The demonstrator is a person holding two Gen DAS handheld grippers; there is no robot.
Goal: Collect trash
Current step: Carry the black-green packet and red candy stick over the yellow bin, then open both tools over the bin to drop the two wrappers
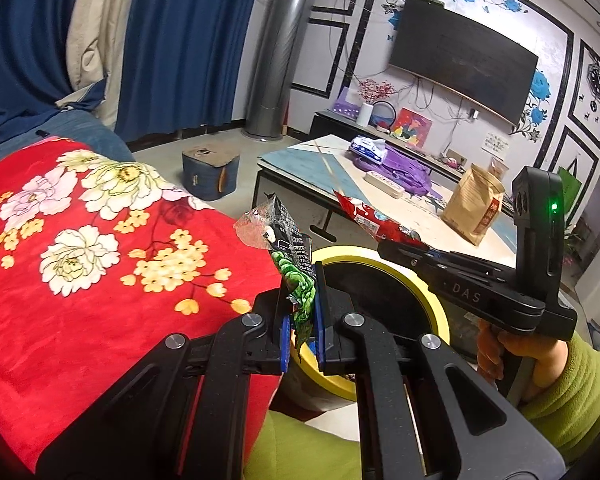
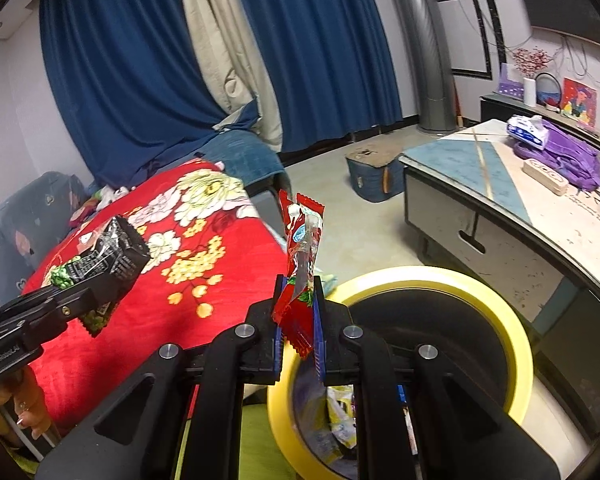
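Two wrappers are held, one in each gripper. From the left wrist view, the left gripper [image 1: 302,312] has its blue pads pinched narrow on a green and black wrapper [image 1: 296,264], which stands up between them with its clear torn end at the top. Just behind it sits the yellow bin [image 1: 428,280], round, yellow-rimmed and dark inside; little of its contents shows from here. Over the bin's far side the right gripper [image 1: 400,242], held by a hand [image 1: 512,352] in a green sleeve, clamps a red wrapper [image 1: 368,218]. A red floral blanket [image 1: 80,260] lies to the left, and a low surface [image 1: 420,208] beyond carries a brown paper bag [image 1: 474,204] and a purple bag [image 1: 404,168].

From the right wrist view, the right gripper [image 2: 298,320] is closed on the red wrapper [image 2: 300,264], which rises upright between the pads, just at the near-left rim of the yellow bin [image 2: 516,344]. Inside the bin lie crumpled wrappers [image 2: 336,412], yellow and pale, low against the near wall. At left the left gripper [image 2: 66,296] holds the green and black wrapper [image 2: 108,256] above the red floral blanket [image 2: 228,264], well apart from the bin.
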